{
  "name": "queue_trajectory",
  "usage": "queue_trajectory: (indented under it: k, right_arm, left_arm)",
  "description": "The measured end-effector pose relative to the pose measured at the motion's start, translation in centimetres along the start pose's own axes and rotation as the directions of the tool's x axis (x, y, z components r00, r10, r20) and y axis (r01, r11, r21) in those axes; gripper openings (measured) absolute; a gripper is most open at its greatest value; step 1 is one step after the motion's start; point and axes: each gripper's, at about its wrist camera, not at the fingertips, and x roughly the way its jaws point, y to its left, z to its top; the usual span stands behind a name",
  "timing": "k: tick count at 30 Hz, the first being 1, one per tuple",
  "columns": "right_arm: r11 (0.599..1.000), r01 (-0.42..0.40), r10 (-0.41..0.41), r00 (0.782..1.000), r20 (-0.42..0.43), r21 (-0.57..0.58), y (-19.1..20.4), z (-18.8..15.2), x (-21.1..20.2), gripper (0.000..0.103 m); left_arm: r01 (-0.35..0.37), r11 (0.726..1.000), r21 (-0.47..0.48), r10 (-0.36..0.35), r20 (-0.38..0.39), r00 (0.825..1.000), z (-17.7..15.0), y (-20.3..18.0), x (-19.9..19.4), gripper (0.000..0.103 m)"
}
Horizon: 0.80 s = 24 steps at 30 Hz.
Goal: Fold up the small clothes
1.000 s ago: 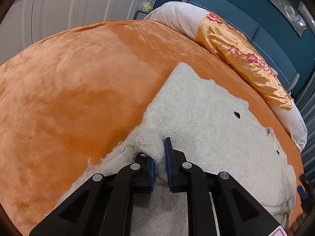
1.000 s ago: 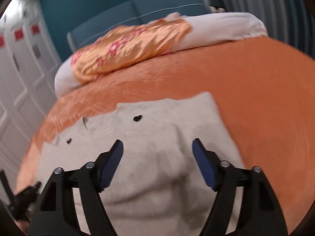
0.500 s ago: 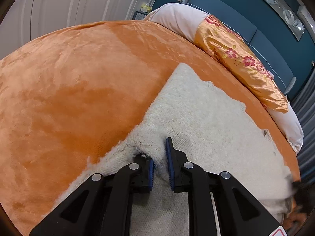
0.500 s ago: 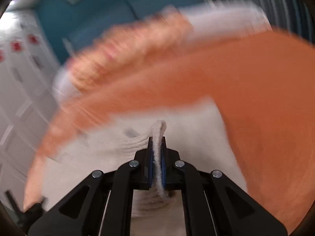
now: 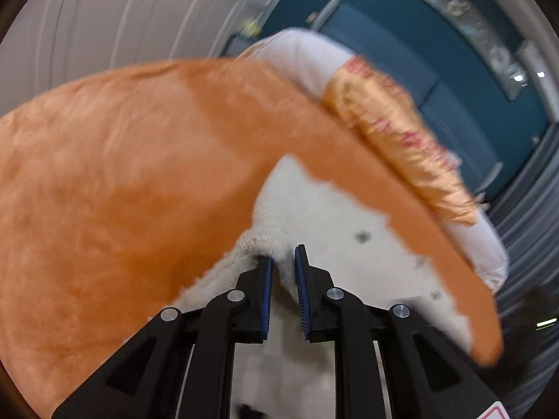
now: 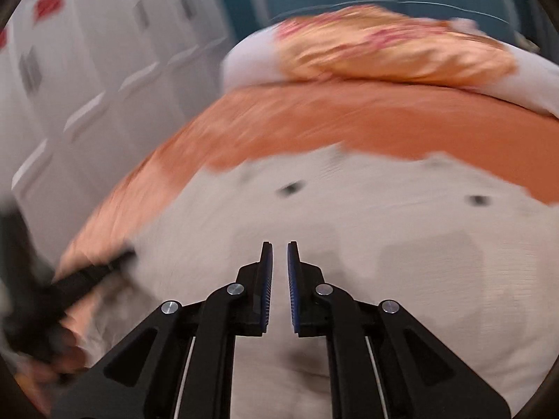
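Left wrist alone shows fingers (image 5: 265, 279) pinching the cream garment's (image 5: 332, 220) fold.

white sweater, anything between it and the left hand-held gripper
Nothing visible. The left hand-held gripper is already pinched on a fold at the edge of the white sweater, pads pressed on the knit. Only the orange blanket lies around and under it.

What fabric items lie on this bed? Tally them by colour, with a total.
Cream: 1, knitted garment
Orange: 1, bedspread
Gold floral: 1, cover
White: 1, pillow
Total: 4
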Motion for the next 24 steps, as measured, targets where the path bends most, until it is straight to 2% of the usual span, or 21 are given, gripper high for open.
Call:
queue_trajectory:
  k: [2, 4, 5, 6, 7, 8, 10, 11, 13, 14, 15, 17, 19, 21, 22, 23, 24]
  right_arm:
    - [1.000, -0.015, 0.014, 0.999, -0.049, -0.026, 1.5, -0.1, 2.5, 0.009]
    - [0.998, 0.012, -0.017, 0.997, -0.078, -0.056, 1.7, -0.4, 4.0, 0.006]
    - [0.999, 0.002, -0.006, 0.997, -0.077, -0.044, 1.4, -0.8, 3.6, 0.004]
    - [1.000, 0.001, -0.002, 0.997, -0.074, -0.015, 0.2, -0.6, 3.1, 0.004]
    - [0.999, 0.039, -0.038, 0.997, -0.064, 0.003, -1.0, -0.5, 2.5, 0.004]
    - [0.994, 0.106, -0.105, 0.993, -0.046, 0.034, -3.4, -0.6, 1.4, 0.004]
    - [0.978, 0.153, -0.150, 0.988, -0.032, 0.144, -8.4, -1.8, -1.1, 0.000]
    - [0.953, 0.194, -0.193, 0.981, -0.026, 0.233, -12.2, -3.0, -3.4, 0.000]
    - [0.918, 0.215, -0.229, 0.973, 0.003, 0.334, -16.4, -4.4, -7.0, 0.000]
    - [0.883, 0.306, -0.326, 0.946, -0.005, 0.355, -17.8, -5.0, -8.9, 0.000]
    - [0.878, 0.315, -0.341, 0.940, 0.011, 0.361, -18.4, -5.3, -10.1, 0.000]
    - [0.849, 0.372, -0.409, 0.912, 0.022, 0.377, -18.3, -5.3, -11.8, 0.005]
    - [0.873, 0.332, -0.374, 0.926, 0.053, 0.357, -16.9, -4.3, -11.6, 0.005]
    - [0.921, 0.261, -0.295, 0.952, 0.080, 0.290, -13.8, -2.3, -9.9, 0.005]
    - [0.936, 0.236, -0.265, 0.961, 0.083, 0.261, -12.7, -1.7, -8.9, 0.005]
    - [0.959, 0.182, -0.202, 0.977, 0.074, 0.216, -11.1, -0.7, -7.4, 0.006]
    - [0.971, 0.143, -0.156, 0.986, 0.056, 0.190, -9.7, 0.4, -5.3, 0.007]
  left_arm:
    - [0.006, 0.999, 0.036, -0.006, -0.005, 1.000, 0.8, -1.3, 0.5, 0.016]
    - [-0.040, 0.996, 0.079, 0.042, -0.027, 0.999, 1.2, -2.2, 3.0, 0.016]
    - [-0.089, 0.990, 0.110, 0.093, -0.036, 0.995, 1.2, -2.3, 4.4, 0.017]
    - [-0.164, 0.976, 0.141, 0.173, -0.058, 0.983, 0.9, -2.0, 6.1, 0.016]
    - [-0.195, 0.970, 0.142, 0.208, -0.090, 0.974, 0.5, -1.1, 7.3, 0.016]
    - [-0.189, 0.973, 0.132, 0.203, -0.106, 0.973, 0.2, -0.1, 7.4, 0.017]
    - [-0.164, 0.977, 0.133, 0.178, -0.102, 0.979, -0.3, 1.3, 6.3, 0.017]
    - [-0.165, 0.976, 0.141, 0.180, -0.105, 0.978, -0.5, 1.6, 5.8, 0.017]
    - [-0.122, 0.984, 0.132, 0.141, -0.146, 0.979, -1.3, 2.7, 4.1, 0.018]
    - [-0.136, 0.981, 0.135, 0.155, -0.145, 0.977, -1.5, 2.9, 3.5, 0.018]
    - [-0.182, 0.972, 0.146, 0.201, -0.129, 0.971, -1.8, 3.1, 2.1, 0.013]
    - [-0.186, 0.973, 0.140, 0.200, -0.093, 0.975, -1.7, 2.9, 0.1, 0.013]
    - [-0.168, 0.977, 0.132, 0.176, -0.052, 0.983, -0.6, 1.2, -1.1, 0.014]
    - [-0.115, 0.982, 0.151, 0.122, -0.034, 0.992, 1.2, -1.6, 0.1, 0.017]
    - [-0.108, 0.980, 0.167, 0.116, -0.036, 0.993, 1.8, -2.7, 1.2, 0.019]
    - [-0.099, 0.977, 0.187, 0.112, -0.061, 0.992, 2.4, -4.2, 3.4, 0.019]
    - [-0.080, 0.979, 0.188, 0.101, -0.109, 0.989, 2.6, -5.0, 5.6, 0.019]
